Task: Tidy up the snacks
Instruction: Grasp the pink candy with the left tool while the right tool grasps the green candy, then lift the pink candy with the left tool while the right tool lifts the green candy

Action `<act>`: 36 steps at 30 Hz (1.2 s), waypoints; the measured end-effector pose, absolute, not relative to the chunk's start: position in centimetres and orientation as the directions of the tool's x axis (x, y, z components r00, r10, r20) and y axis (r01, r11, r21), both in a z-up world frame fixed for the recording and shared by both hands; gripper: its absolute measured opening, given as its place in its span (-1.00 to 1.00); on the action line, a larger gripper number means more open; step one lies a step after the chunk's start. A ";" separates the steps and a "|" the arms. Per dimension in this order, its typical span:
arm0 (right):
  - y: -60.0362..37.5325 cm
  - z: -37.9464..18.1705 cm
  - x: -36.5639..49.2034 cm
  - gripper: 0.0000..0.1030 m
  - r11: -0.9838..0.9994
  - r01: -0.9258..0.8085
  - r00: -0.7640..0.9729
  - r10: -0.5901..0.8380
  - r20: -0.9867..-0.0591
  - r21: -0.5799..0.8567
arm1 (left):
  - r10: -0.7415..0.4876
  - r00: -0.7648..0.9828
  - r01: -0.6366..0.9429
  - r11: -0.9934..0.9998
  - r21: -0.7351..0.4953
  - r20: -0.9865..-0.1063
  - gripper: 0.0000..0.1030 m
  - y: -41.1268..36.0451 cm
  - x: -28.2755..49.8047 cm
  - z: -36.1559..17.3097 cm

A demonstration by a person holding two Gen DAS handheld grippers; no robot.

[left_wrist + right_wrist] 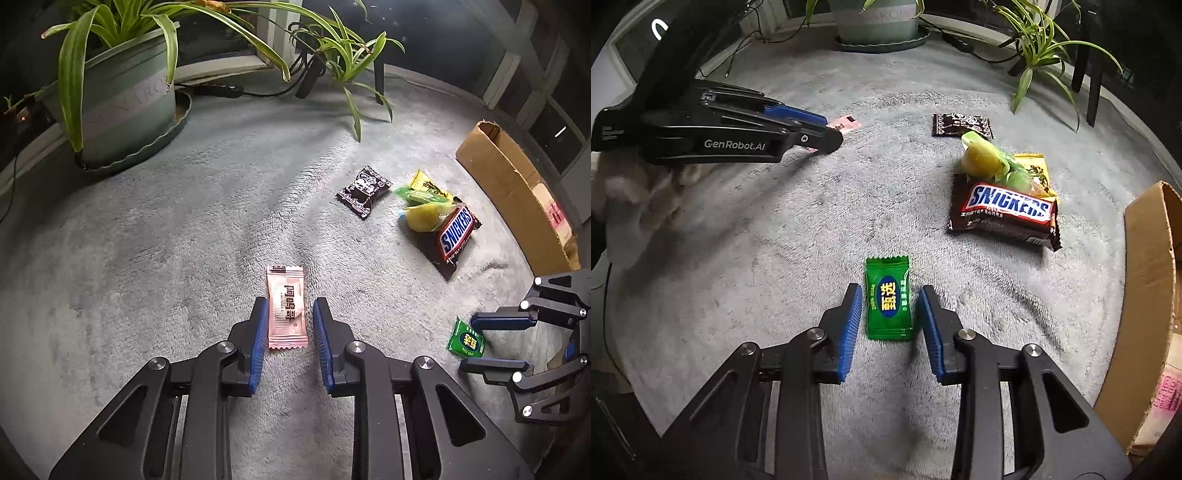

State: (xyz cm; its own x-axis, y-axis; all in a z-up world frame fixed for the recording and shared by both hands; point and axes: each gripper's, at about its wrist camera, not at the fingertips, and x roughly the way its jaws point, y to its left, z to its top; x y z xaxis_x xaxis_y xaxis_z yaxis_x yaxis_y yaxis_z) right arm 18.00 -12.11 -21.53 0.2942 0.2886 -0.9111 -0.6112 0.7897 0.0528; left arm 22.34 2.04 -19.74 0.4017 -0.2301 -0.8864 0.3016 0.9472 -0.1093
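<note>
A pink candy sachet (287,307) lies flat on the grey carpet between the fingers of my left gripper (290,308), which is open around it without clamping it. A green candy packet (888,298) lies between the fingers of my right gripper (889,300), also open around it. The green packet (466,338) and the right gripper (467,341) also show in the left wrist view. A Snickers bar (1006,210), a yellow-green wrapped sweet (986,160), a yellow packet (1036,166) and a dark brown packet (960,125) lie in a loose pile beyond.
An open cardboard box (1148,280) stands at the right; it also shows in the left wrist view (517,192). A green plant pot (122,99) on a saucer, trailing leaves (351,62), cables and a window frame line the far side.
</note>
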 end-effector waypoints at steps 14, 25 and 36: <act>-12.8 -21.5 17.8 -0.60 0.810 -0.585 0.313 0.280 -0.907 0.048 | -0.202 0.411 0.308 0.949 -0.073 -0.889 -0.70 1.4 21.7 -19.7; -12.7 -21.6 17.7 -0.60 0.814 -0.579 0.323 0.281 -0.904 0.046 | -0.160 0.453 0.330 0.944 -0.002 -0.877 -0.69 0.6 21.9 -19.9; -14.1 -21.2 18.1 -0.61 0.835 -0.542 0.330 0.310 -0.891 0.090 | -0.221 0.474 0.258 0.960 -0.106 -0.852 -0.90 2.0 21.8 -19.5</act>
